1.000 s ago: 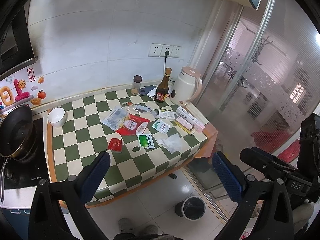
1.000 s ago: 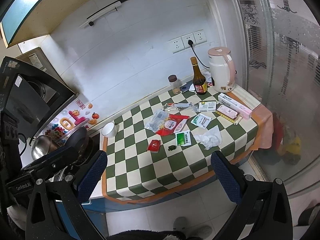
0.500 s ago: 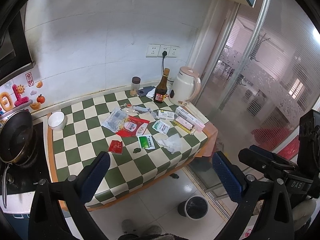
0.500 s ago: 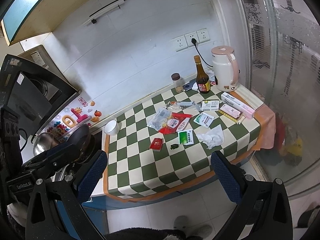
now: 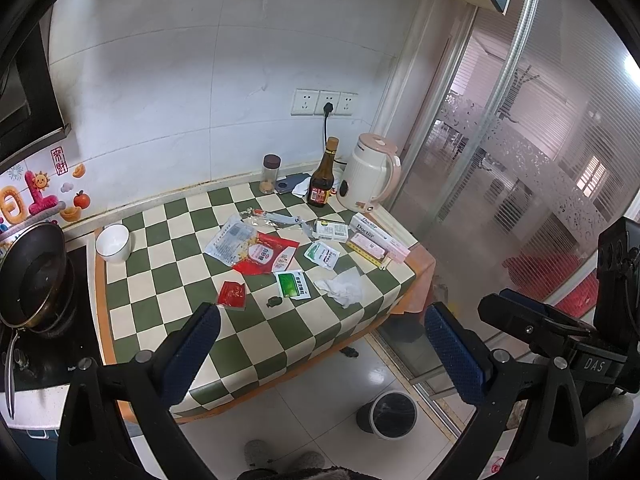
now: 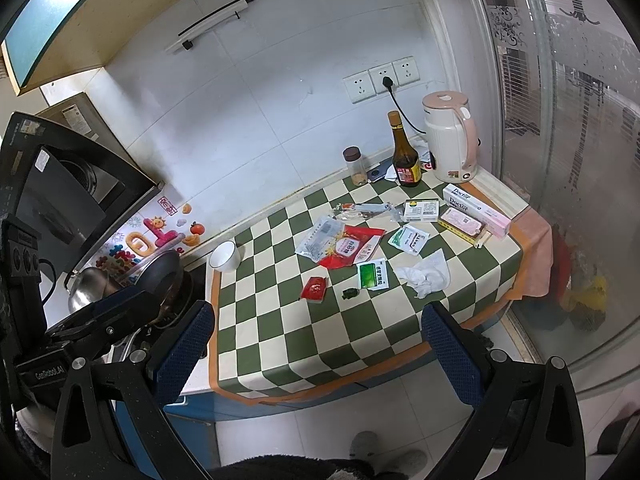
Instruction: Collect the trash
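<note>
Both cams have pulled back & up a bit vs. 1 s ago: the worktop (image 5: 256, 344) looks smaller, more floor shows, and nothing on it has shifted. It's a green/cream checked cloth w/ orange edge, set against a white tiled wall w/ sockets; hob w/ dark pan (image 5: 34, 280) to one side, frosted glass sliding door on the other.

Trash lies mid-worktop: red pouch (image 5: 266, 254) partly over a clear wrapper (image 5: 230, 240), small red sachet (image 5: 232, 294), green sachet (image 5: 293, 284), crumpled tissue (image 5: 340, 288), tiny dark scrap (image 5: 274, 301).

Containers: white bowl (image 5: 113, 242) near the hob, inside not visible; spice jar (image 5: 270, 174) w/ a little pale stuff at the bottom; dark sauce bottle (image 5: 322, 180); pale kettle (image 5: 368, 178), lid shut. Bin (image 5: 387, 414) stands on the floor below the worktop's front corner, black liner, contents can't tell.

Left gripper (image 5: 320, 344) & right gripper (image 6: 318, 340): jaws spread wide, holding nothing, both well short of the trash.
</note>
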The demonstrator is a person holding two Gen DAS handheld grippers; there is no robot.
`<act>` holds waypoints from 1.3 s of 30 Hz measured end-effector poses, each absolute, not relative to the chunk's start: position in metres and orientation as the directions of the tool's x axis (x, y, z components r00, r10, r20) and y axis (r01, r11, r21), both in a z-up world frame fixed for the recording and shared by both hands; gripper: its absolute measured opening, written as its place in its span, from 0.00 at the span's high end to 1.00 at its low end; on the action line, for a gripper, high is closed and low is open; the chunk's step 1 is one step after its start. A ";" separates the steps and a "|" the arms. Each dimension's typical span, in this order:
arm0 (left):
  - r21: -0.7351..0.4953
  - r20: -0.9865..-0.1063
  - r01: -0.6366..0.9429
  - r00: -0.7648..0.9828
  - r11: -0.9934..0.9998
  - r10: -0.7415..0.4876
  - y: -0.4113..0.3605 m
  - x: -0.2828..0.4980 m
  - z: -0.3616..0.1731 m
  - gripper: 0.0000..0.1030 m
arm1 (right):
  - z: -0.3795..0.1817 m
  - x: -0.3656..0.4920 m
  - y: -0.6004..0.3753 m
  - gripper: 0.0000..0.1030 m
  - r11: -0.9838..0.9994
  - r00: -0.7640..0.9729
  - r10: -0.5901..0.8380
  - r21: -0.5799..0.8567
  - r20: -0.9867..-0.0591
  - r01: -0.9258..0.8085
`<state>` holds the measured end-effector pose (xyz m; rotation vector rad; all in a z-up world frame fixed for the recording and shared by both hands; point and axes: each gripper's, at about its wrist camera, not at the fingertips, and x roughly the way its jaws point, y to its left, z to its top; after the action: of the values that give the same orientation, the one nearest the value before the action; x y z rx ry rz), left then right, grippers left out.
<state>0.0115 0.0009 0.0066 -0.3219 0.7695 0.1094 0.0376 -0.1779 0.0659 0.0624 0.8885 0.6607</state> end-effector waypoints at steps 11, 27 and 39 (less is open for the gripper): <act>-0.240 -0.695 -0.211 0.719 0.948 -0.016 -0.001 0.012 0.009 0.00 | 0.065 0.038 -0.178 0.00 0.801 0.444 0.560 0.318 -0.700 -0.507; -0.239 -0.695 -0.189 0.719 0.953 -0.032 0.006 0.014 0.014 0.00 | 0.062 0.032 -0.172 0.00 0.806 0.449 0.557 0.325 -0.698 -0.494; 0.016 -0.711 -0.333 0.659 0.943 0.245 0.073 0.061 -0.031 0.00 | 0.042 0.067 -0.144 0.00 0.914 0.554 0.399 0.266 -0.731 -0.307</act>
<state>0.0610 0.0728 -0.0312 -0.1192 0.7861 0.3276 0.0665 -0.1435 0.0425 0.1120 0.8910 0.4182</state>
